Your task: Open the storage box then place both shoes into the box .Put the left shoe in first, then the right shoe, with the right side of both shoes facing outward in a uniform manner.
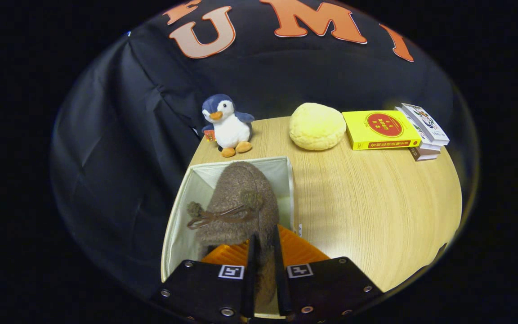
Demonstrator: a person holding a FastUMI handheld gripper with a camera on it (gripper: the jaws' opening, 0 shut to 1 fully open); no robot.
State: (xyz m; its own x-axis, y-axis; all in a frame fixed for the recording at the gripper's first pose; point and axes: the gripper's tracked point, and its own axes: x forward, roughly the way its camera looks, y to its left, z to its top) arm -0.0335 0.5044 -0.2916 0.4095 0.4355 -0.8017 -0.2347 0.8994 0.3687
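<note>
A brown felt shoe with a small bow (236,202) is held clamped at its heel between the gripper (264,252) fingers, its long axis pointed straight ahead over the open white fabric storage box (182,225) beneath.

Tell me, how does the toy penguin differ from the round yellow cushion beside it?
The penguin is blue-grey and white with orange beak and feet; the yellow cushion is one pale yellow all over. The penguin stands upright, while the cushion lies as a low dome. The penguin is narrower, the cushion wider. Both are soft-looking and sit on the wooden table, beyond the open box and the gripper, shut on the brown shoe.
</note>
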